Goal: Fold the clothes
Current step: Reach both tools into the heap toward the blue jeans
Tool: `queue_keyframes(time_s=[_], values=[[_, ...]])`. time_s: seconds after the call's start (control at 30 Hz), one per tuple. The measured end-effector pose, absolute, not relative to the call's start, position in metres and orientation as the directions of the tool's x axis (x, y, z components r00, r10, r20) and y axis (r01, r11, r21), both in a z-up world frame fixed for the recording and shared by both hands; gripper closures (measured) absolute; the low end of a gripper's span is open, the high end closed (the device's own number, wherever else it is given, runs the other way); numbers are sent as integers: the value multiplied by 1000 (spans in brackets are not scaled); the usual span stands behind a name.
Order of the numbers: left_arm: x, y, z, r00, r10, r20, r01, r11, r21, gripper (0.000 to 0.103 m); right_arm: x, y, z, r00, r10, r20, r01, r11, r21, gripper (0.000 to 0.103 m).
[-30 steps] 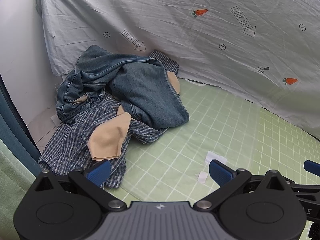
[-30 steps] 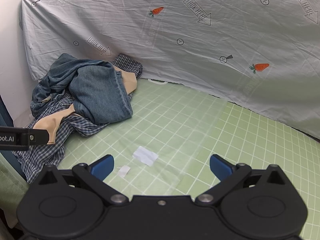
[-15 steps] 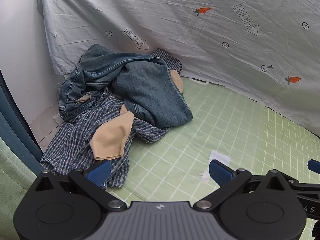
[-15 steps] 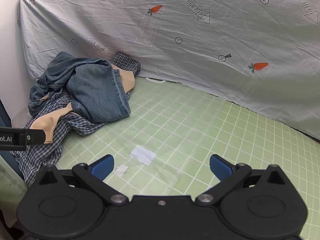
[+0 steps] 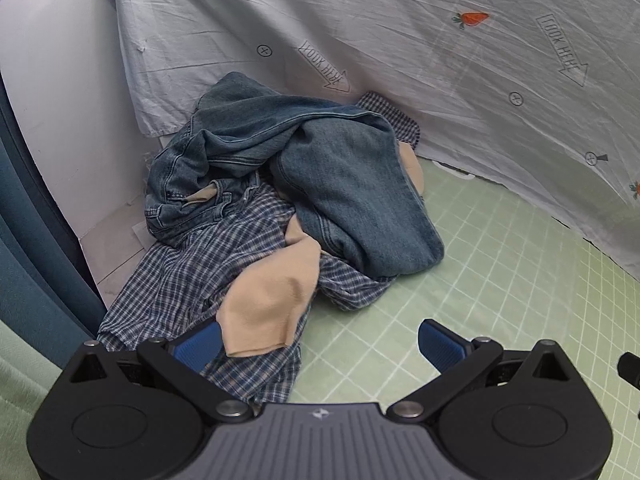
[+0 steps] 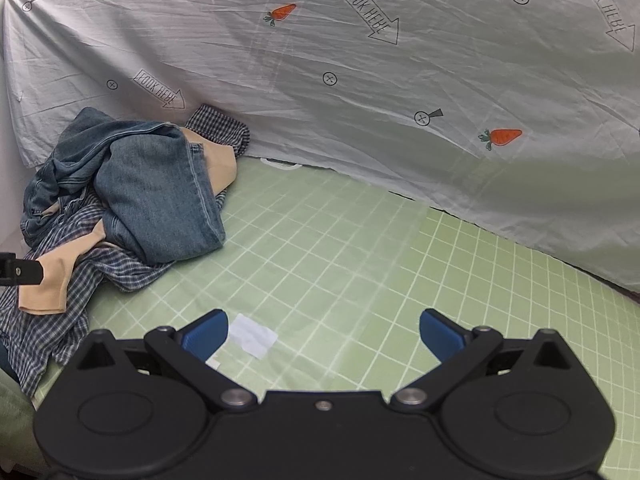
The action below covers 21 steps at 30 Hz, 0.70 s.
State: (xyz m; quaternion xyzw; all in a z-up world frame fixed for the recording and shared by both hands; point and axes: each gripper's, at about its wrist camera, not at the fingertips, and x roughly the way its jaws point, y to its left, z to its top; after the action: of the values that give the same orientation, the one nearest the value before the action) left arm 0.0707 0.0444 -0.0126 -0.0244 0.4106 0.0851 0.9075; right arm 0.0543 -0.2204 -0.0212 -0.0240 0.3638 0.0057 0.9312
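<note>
A heap of clothes sits in the far left corner of the green gridded mat (image 6: 360, 240), against the pale printed sheet (image 6: 360, 100) that hangs behind it. Blue jeans (image 5: 340, 184) lie on top, draped over a blue checked shirt (image 5: 192, 276) that spreads toward the camera, and a beige garment (image 5: 268, 304) pokes out between them. The left gripper (image 5: 318, 342) is spread wide and holds nothing; its left blue pad is just at the near edge of the beige garment and over the checked shirt, though whether it touches the cloth is hard to tell from this angle, while its right pad is above bare mat. The right gripper (image 6: 324, 330) is likewise wide open and empty, over open mat well to the right of the heap, with a small white scrap of paper (image 6: 254, 336) just beside its left pad.
</note>
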Motion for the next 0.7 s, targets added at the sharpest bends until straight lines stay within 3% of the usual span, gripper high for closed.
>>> queue_keyframes(time_s=[0.7], values=[[255,133,-61,534,241,-810,-427,904,-12,0,257,-168,-58,691,19,-723,-126,987,-95,0]])
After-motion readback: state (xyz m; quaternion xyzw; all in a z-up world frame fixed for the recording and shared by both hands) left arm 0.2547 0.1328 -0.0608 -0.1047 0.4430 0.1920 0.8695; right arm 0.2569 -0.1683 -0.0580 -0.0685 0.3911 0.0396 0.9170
